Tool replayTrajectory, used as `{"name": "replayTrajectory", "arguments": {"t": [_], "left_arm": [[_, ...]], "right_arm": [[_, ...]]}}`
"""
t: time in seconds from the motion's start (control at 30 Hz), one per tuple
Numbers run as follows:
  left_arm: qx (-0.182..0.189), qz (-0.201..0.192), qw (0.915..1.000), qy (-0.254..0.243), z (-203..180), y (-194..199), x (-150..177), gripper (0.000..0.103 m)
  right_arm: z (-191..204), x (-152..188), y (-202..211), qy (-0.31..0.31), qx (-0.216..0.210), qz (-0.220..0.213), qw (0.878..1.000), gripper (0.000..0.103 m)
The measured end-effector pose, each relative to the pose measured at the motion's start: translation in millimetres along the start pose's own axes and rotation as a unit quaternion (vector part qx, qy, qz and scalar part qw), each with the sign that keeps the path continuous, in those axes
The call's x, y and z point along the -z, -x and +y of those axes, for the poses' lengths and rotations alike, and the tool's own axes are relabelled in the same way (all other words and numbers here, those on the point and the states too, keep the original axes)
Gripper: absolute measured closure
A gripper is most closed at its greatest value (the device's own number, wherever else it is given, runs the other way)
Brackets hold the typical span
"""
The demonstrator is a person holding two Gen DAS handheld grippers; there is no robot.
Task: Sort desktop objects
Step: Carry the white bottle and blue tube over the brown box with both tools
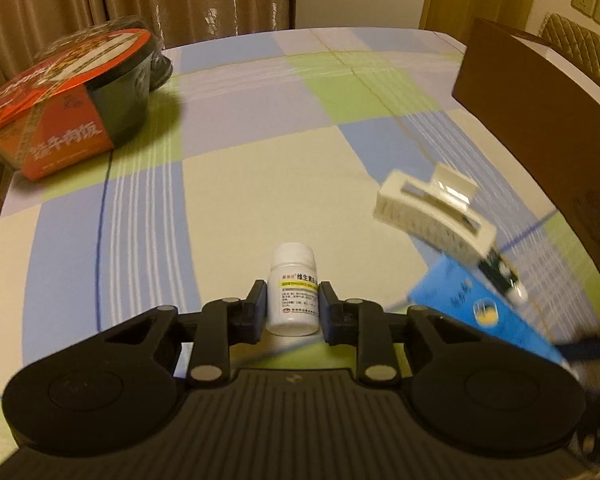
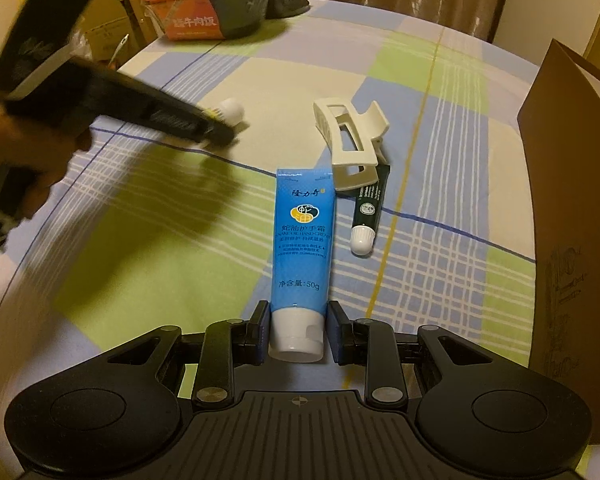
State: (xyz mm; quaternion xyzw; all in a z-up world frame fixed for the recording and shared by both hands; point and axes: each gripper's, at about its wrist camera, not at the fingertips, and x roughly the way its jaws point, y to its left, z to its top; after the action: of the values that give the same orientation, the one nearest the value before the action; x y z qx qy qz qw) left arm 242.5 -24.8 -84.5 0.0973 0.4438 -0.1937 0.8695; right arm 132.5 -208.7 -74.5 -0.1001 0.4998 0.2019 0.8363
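Left gripper (image 1: 292, 307) is down low on the worktop (image 1: 260, 184), and its fingers (image 1: 257, 306) sit either side of a small white pill bottle (image 1: 293, 294). The bottle stands upright on the checked cloth, right between the pads, which look pressed against its label on both sides. From the right wrist view that same left gripper (image 2: 216, 124) shows as a dark blur reaching in from the left, with the bottle's white cap (image 2: 231, 110) peeking out at its tip and a hand (image 2: 28, 148) behind it.

Over to the right gripper (image 2: 298, 330): its fingers (image 2: 262, 330) are narrowed around the white cap end of a blue hand cream tube (image 2: 303, 240). The tube lies flat on the cloth, pointing away from the camera, cap toward the gripper. There seems to be a sliver of space at each pad, so I can't tell whether the grip is firm or only close.

Just beyond the tube's far end rests a white hair claw clip (image 2: 350, 140), lying partly over the tail of a small dark green tube (image 2: 366, 208), whose white cap points back toward the camera. In the left view the hair clip (image 1: 432, 212) and the blue tube (image 1: 472, 308) are off to the right, blurred.

At the far left corner of the worktop sits an orange and black instant meal bowl (image 1: 72, 92). A brown cardboard box (image 2: 572, 240) stands along the right edge.
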Motion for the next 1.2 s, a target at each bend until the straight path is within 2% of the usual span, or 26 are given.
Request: {"name": "replayTrajectory", "arguments": {"t": [0.2, 0.5, 1.2], "left_arm": [[-0.007, 0.006, 1.0, 0.001, -3.7, 24.7, 26.7, 0.081], [-0.011, 0.01, 0.9998, 0.01, -23.8, 45.2, 47.1, 0.081], [-0.026, -0.015, 0.9994, 0.018, -89.0, 79.2, 49.9, 0.081]], "right_arm": [[-2.5, 4.4, 4.1, -0.002, -0.006, -0.002, 1.0, 0.075], [-6.2, 18.8, 14.3, 0.002, -0.009, -0.002, 1.0, 0.075], [-32.4, 35.8, 75.2, 0.028, -0.022, -0.058, 0.998, 0.076]]}}
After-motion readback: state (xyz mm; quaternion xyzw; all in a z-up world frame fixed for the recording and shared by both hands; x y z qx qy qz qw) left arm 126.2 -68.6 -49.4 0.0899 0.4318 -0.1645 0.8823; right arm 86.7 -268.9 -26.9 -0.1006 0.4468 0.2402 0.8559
